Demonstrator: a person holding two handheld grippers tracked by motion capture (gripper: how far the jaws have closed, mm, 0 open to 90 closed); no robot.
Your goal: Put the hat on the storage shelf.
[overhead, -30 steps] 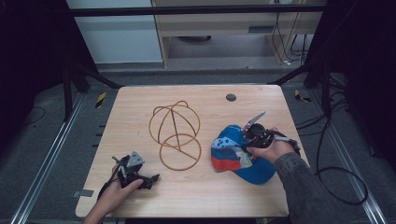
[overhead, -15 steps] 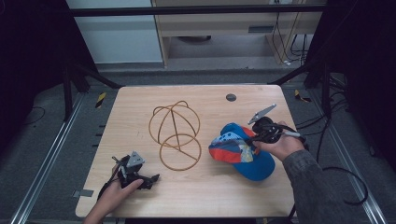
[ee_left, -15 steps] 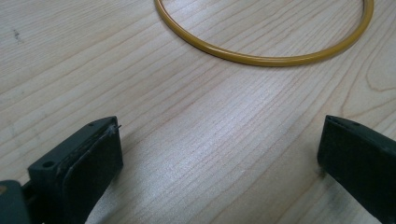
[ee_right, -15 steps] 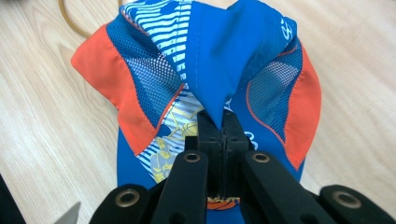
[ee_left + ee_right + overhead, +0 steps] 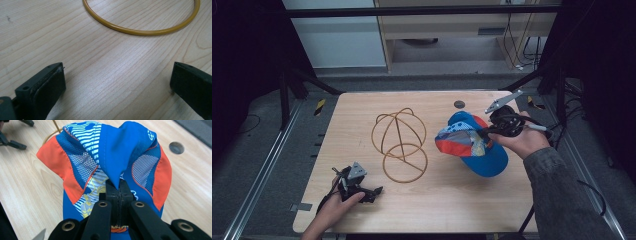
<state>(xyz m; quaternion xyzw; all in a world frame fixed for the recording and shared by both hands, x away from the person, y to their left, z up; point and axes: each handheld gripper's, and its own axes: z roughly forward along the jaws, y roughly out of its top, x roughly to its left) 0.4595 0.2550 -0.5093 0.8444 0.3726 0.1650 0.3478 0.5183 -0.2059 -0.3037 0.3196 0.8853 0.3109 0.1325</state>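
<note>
left gripper (image 5: 373, 190) sits low at the near left corner of the table (image 5: 452, 210), held in the person's left hand (image 5: 337, 207). in the left gripper view its jaws stand wide apart with bare wood between them, gripping nothing; the yellow ring base of the wire frame (image 5: 140, 30) lies just ahead of them, not touching.

wire frame (image 5: 399, 142) stands near the table middle, dome upright over its ring.

right gripper (image 5: 115, 186) is right of the frame, held in the right hand (image 5: 524, 142). its jaws are pressed together on a fold of blue cloth of the cap (image 5: 112, 157). cap (image 5: 474, 145) is blue with orange and mesh panels; crown pulled up, brim toward the near side.

a small dark round spot (image 5: 459, 104) sits farther back on the table.
</note>
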